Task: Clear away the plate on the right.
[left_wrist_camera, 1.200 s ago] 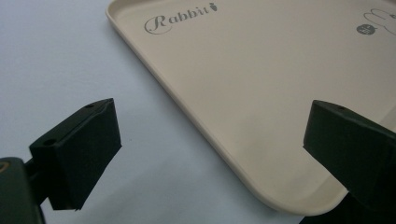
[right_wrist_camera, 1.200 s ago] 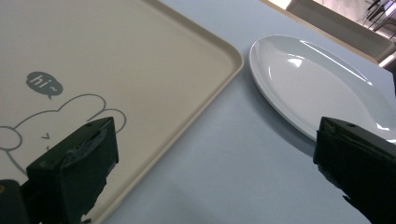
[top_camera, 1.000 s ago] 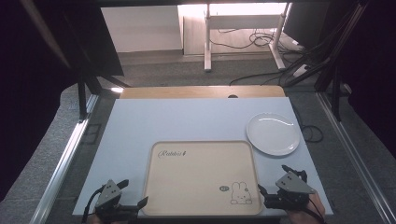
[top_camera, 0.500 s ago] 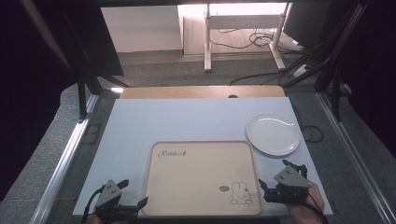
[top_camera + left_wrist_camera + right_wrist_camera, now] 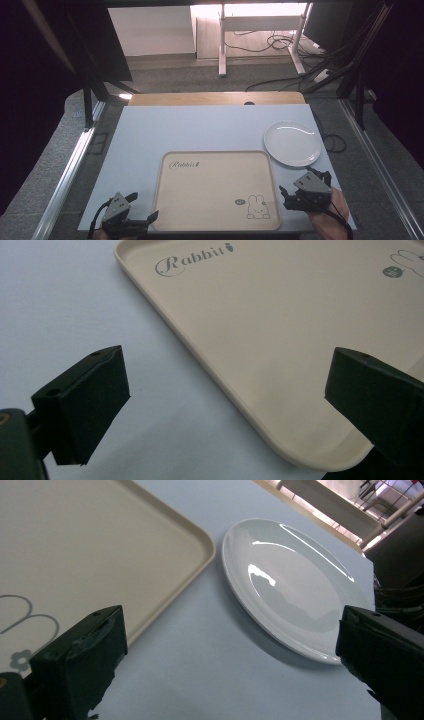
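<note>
One beige rabbit tray [image 5: 215, 190] lying on white surface [image 5: 200, 130] between two hand-held grippers. Left hand-held gripper [image 5: 131, 220] hovering at tray's near corner, jaws gaping. Right hand-held gripper [image 5: 300, 192] hovering beside tray, jaws spread, one white plate [image 5: 292, 143] lying just ahead.

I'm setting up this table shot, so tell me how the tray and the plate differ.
The tray is beige and rectangular with rounded corners; the plate is white and round. The tray is matte and printed with "Rabbit" and a bunny drawing; the plate is glossy and plain. The tray looks clearly larger and lies nearer the person; the plate sits by its far right corner. Both lie flat and empty on the table.
</note>
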A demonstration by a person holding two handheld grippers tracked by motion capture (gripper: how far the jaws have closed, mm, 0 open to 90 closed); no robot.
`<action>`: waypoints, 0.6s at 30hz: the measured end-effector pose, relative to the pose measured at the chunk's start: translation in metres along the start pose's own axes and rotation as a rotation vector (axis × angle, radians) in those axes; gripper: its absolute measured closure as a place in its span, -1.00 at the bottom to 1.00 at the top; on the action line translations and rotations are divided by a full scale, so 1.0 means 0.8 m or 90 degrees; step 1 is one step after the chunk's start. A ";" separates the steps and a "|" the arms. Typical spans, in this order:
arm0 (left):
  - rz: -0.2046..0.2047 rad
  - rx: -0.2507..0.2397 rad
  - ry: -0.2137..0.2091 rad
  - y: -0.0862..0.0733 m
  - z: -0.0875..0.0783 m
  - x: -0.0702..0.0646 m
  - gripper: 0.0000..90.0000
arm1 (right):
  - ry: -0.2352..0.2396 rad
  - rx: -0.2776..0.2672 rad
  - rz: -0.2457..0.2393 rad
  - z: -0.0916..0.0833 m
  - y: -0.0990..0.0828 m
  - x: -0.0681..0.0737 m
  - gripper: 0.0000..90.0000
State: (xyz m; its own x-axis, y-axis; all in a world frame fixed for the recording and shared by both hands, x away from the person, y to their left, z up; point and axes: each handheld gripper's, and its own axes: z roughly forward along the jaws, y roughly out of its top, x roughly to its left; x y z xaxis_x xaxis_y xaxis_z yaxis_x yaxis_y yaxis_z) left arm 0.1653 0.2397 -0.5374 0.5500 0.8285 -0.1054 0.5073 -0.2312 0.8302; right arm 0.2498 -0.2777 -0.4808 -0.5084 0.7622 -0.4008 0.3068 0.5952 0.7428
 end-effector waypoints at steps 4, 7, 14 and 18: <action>-0.001 0.000 0.000 0.000 0.000 0.000 -0.92 | -0.009 0.014 0.007 0.004 0.001 -0.002 -1.00; 0.000 0.000 0.000 0.000 0.000 0.000 -0.92 | -0.023 0.028 -0.001 0.006 0.001 -0.003 -1.00; -0.001 0.001 0.000 0.000 0.000 0.000 -0.92 | -0.027 0.037 -0.028 0.006 0.005 -0.004 -1.00; -0.001 0.001 0.000 0.000 0.001 0.000 -0.92 | -0.046 0.046 -0.080 0.007 0.011 0.000 -1.00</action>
State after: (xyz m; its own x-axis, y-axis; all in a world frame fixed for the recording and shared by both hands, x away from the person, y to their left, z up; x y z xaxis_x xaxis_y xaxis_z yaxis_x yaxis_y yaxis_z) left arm 0.1658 0.2395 -0.5376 0.5487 0.8292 -0.1065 0.5091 -0.2304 0.8293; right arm 0.2571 -0.2712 -0.4772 -0.4882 0.6955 -0.5272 0.3025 0.7015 0.6453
